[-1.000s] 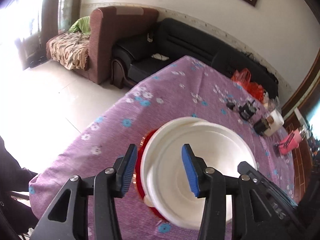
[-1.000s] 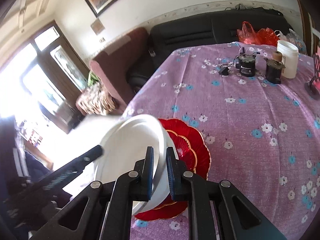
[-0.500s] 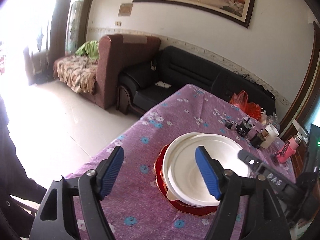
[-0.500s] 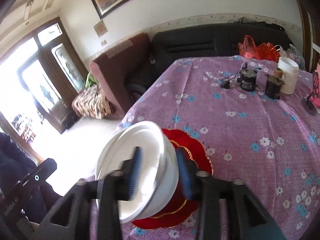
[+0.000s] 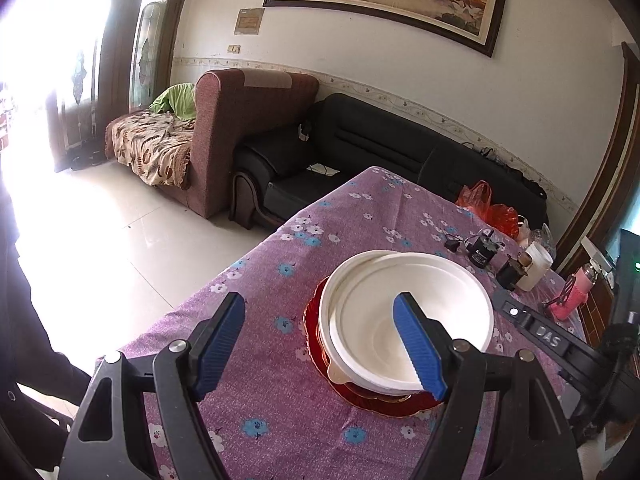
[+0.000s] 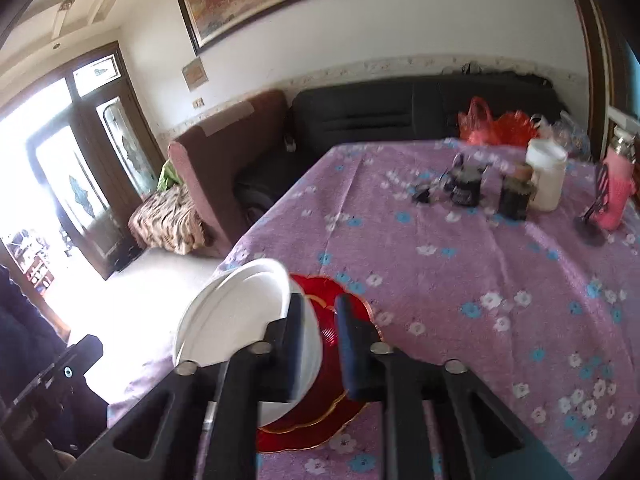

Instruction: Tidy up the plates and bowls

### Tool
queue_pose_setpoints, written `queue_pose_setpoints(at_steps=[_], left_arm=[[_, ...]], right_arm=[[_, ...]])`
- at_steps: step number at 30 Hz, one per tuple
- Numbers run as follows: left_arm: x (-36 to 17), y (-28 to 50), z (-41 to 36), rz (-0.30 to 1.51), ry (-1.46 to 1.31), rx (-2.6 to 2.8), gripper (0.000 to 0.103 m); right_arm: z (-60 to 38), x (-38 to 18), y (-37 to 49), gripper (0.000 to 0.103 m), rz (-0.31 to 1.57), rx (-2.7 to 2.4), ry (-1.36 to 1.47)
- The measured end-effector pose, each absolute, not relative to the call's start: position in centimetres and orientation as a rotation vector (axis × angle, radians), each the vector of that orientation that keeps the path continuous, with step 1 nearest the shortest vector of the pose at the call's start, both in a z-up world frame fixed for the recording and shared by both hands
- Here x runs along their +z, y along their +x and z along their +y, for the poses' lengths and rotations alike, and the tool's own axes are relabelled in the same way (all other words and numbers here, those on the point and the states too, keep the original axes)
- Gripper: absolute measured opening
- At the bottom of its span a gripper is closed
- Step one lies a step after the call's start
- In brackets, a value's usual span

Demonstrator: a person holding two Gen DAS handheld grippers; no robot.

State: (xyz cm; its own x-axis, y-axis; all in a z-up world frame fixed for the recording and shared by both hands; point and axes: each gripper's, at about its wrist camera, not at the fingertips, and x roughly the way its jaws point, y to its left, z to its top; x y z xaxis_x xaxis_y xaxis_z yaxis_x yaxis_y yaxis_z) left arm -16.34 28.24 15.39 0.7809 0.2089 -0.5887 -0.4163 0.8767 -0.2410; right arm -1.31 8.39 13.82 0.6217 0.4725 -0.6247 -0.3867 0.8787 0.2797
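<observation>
White bowls [image 5: 408, 316] sit nested on red gold-rimmed plates [image 5: 384, 402] on the purple flowered tablecloth [image 5: 352, 216]. My left gripper [image 5: 320, 344] is open and empty, raised above and in front of the stack. In the right wrist view the stack of bowls [image 6: 236, 312] and the red plates [image 6: 320, 420] lie just behind my right gripper [image 6: 318, 340]. Its jaws stand apart with a gap and hold nothing; the left finger overlaps the bowl rim in the picture.
At the far right of the table stand a white jar [image 6: 546, 176], two small dark objects [image 6: 464, 188], a pink bottle [image 6: 614, 196] and red bags [image 6: 496, 126]. A brown sofa [image 5: 256, 128] and a black sofa [image 5: 400, 152] stand beyond the table.
My right gripper opened off the bowl rim and pulled back. My left gripper opened wider and rose up and away from the stack. The bowls stay nested on the red plates.
</observation>
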Motion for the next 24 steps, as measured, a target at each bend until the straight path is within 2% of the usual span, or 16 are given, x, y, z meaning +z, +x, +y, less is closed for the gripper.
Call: queue_pose_setpoints(at_steps=[7, 13, 14, 15, 17, 18, 19, 24], left_arm=[[15.2, -16.3, 27.0, 0.584, -0.328, 0.334, 0.076], [15.6, -16.5, 25.0, 0.537, -0.249, 0.382, 0.076], [15.8, -16.7, 24.4, 0.513, -0.226, 0.403, 0.079], [16.0, -16.9, 24.0, 0.495, -0.209, 0.42, 0.086], [16.5, -17.6, 22.6, 0.444, -0.162, 0.474, 0.097], [16.6, -17.9, 22.0, 0.425, -0.145, 0.487, 0.1], [16.9, -18.2, 21.4, 0.403, -0.125, 0.497, 0.102], [17.1, -18.4, 19.0, 0.405, -0.075, 0.478, 0.103]], right_arm=[[8.8, 12.2, -0.2, 0.013, 0.81, 0.496, 0.106], [6.4, 13.8, -3.2, 0.014, 0.727, 0.515, 0.158], [5.8, 13.9, -3.9, 0.014, 0.713, 0.517, 0.174], [5.3, 13.9, -4.6, 0.016, 0.702, 0.517, 0.191], [4.0, 13.5, -6.2, 0.029, 0.676, 0.508, 0.23], [3.5, 13.3, -6.8, 0.042, 0.668, 0.498, 0.242], [2.9, 12.9, -7.5, 0.049, 0.655, 0.486, 0.254], [2.1, 11.8, -9.8, 0.052, 0.619, 0.444, 0.225]])
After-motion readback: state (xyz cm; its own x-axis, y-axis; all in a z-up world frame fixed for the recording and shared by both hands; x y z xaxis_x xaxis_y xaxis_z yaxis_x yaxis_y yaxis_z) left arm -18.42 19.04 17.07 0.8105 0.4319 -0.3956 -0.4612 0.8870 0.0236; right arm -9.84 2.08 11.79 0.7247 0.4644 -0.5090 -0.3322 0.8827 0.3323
